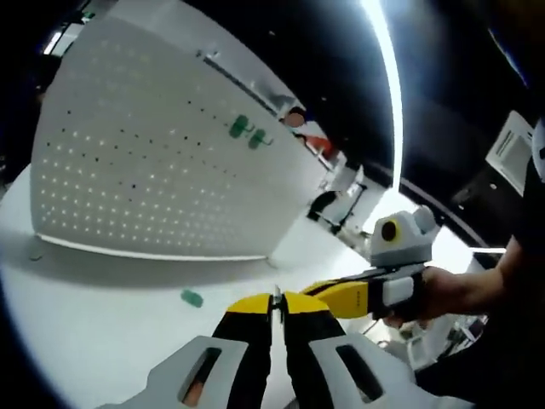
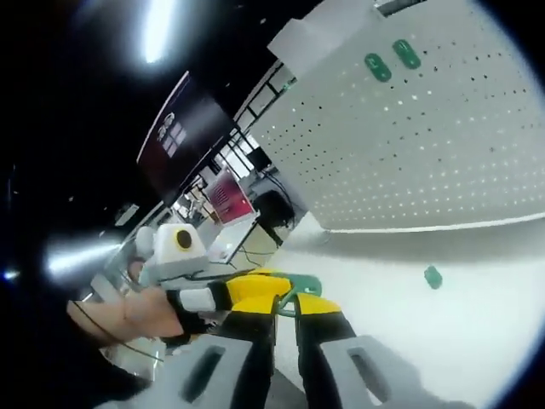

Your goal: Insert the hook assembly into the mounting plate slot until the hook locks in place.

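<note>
Both views low over table (image 1: 94, 332), facing pegboard (image 1: 153, 162) at middle distance; both share pegboard.

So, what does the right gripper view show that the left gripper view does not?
Right gripper view: a green hook between the shut fingers of the right gripper, and a dark screen. Left gripper view: a white printed sheet at the edge. Both: the white pegboard with two green pieces on it, and a loose green piece on the table.
</note>
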{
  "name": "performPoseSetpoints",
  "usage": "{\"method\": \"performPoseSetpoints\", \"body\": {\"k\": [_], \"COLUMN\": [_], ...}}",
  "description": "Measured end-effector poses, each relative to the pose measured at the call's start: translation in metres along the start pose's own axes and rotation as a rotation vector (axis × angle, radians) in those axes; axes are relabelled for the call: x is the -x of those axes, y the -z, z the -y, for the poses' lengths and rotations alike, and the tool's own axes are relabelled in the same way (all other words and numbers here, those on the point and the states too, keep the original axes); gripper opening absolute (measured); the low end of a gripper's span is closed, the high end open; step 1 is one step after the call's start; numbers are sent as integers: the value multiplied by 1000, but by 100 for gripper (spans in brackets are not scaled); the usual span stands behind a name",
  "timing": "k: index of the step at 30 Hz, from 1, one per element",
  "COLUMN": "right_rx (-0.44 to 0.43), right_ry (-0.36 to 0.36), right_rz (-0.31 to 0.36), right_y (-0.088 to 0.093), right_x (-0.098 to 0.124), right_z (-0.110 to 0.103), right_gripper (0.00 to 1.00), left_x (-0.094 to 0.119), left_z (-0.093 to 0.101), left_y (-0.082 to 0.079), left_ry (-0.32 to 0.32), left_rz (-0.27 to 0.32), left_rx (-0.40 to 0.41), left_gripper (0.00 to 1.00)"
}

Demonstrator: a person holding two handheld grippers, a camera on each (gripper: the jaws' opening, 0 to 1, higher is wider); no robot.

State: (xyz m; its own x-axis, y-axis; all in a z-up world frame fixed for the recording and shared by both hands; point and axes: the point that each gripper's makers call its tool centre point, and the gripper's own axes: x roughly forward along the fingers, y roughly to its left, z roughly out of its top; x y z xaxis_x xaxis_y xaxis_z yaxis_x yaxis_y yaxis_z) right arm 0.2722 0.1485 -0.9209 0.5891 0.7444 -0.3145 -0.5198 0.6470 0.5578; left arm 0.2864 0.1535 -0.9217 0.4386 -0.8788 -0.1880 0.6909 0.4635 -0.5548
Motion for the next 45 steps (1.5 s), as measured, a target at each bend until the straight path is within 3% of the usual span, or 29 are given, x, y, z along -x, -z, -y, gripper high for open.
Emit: {"method": "performPoseSetpoints", "body": {"k": [7,12,18,22,28,32,36,40,45], "right_rx": [159,179,313,297,123,-10,-187,-374,-500], "right_ry": [-3,-22,-29,-28,-1,26,9,-23,-25], "right_rz": [-63,-82,-140,-147,-99,-70,-27,52,108], "right_y": [5,6,16,17,7,6,10,5,2], "right_x": [1,2,2,0,2,9,14,11,7], "right_z": [-2,-3,-6,-5,4,12,13,9,11], "right_gripper": [5,5,5,6,9,18,17,16,15], "left_x": [2,3,5,6,2,4,5,-1,-6], "left_z": [2,4,4,2,-5,-15,-21,-13,-2], "left_y": [6,9,19,23,15,10,4,4,1], "left_ry": [20,41,59,44,-2,-54,-88,-68,-40], "left_rz": [-41,-65,-132,-137,-76,-58,-26,-28,-6], "left_rx": [27,62,136,131,133,64,24,-40,-98], "left_gripper": [4,4,3,2,1,1,1,1,1]}}
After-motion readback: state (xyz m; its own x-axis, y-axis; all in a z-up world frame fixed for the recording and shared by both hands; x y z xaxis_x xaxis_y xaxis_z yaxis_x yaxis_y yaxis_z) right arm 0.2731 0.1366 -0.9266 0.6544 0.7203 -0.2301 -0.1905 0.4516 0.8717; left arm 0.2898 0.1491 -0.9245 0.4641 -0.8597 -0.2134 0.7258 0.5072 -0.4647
